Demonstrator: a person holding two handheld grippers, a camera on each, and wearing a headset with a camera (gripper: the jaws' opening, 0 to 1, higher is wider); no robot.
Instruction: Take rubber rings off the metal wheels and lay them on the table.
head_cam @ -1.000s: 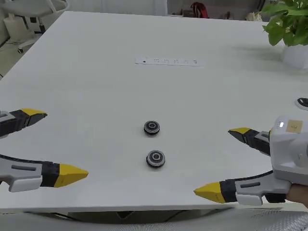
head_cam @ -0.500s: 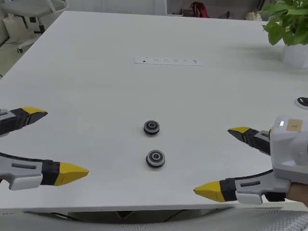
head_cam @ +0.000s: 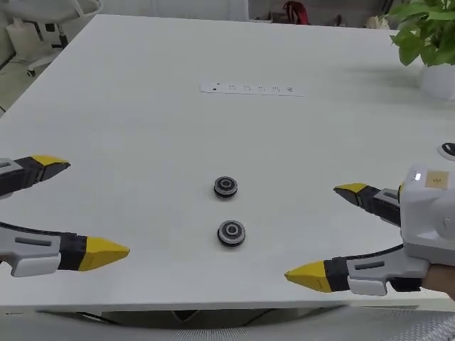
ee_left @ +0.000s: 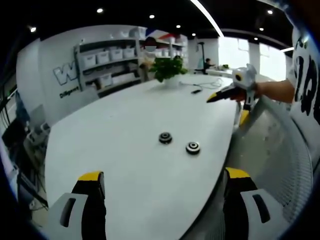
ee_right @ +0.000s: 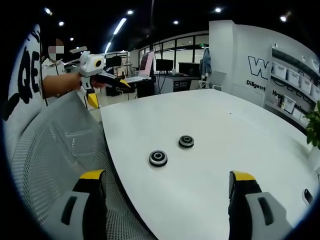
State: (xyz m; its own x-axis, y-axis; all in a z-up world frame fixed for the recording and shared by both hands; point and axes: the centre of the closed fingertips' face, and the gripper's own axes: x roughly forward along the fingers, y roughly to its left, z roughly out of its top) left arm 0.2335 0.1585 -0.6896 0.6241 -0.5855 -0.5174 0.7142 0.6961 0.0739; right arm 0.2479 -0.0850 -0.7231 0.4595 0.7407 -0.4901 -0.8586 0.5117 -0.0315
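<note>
metal wheels [head_cam: 231,233]: two, lying flat on the white worktop [head_cam: 213,128], bores facing up, one behind the other and slightly apart. the near wheel [head_cam: 231,233] sits close to the front edge. the far wheel [head_cam: 226,187] lies just beyond it. a dark outer band on each is taken to be the rubber rings [head_cam: 220,234], which are not yet removed. being round, the wheels have no long axis to align with.

the left gripper [head_cam: 91,207] is held at the left, well apart from both wheels. the right gripper [head_cam: 317,232] is held at the right. both point inward, so the wheels lie between them. in each gripper view the pair appears ahead of the jaws, towards the middle of the opening. the right gripper looks the nearer, its near yellow tip being closest to the near wheel.

jaws: both pairs are spread wide, holding nothing and touching nothing. either could close across a wheel's rim once it is brought in and lowered.
</note>
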